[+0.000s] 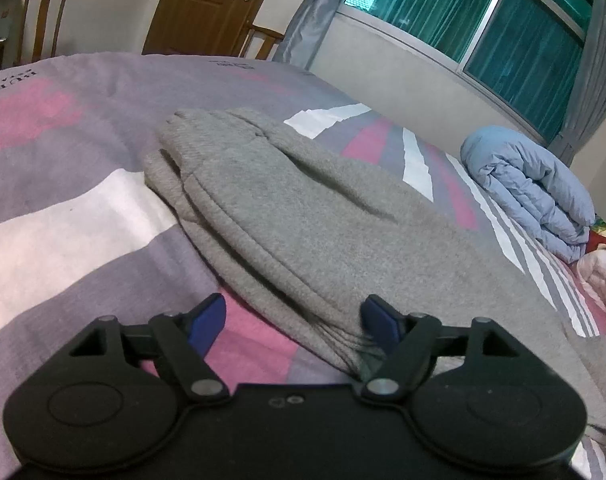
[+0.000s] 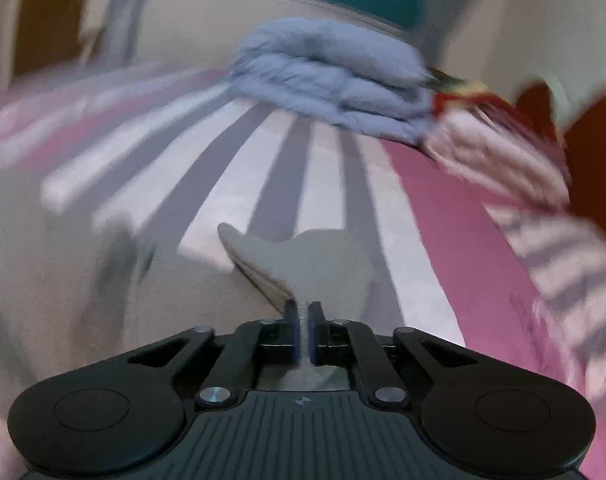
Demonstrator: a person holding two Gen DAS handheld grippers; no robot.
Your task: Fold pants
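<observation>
My right gripper pinches a thin tuft of the grey pants lying on the bed; my left gripper is spread, empty. A fast pull could slip the tuft free.

Blue quilt on striped bedsheet
</observation>
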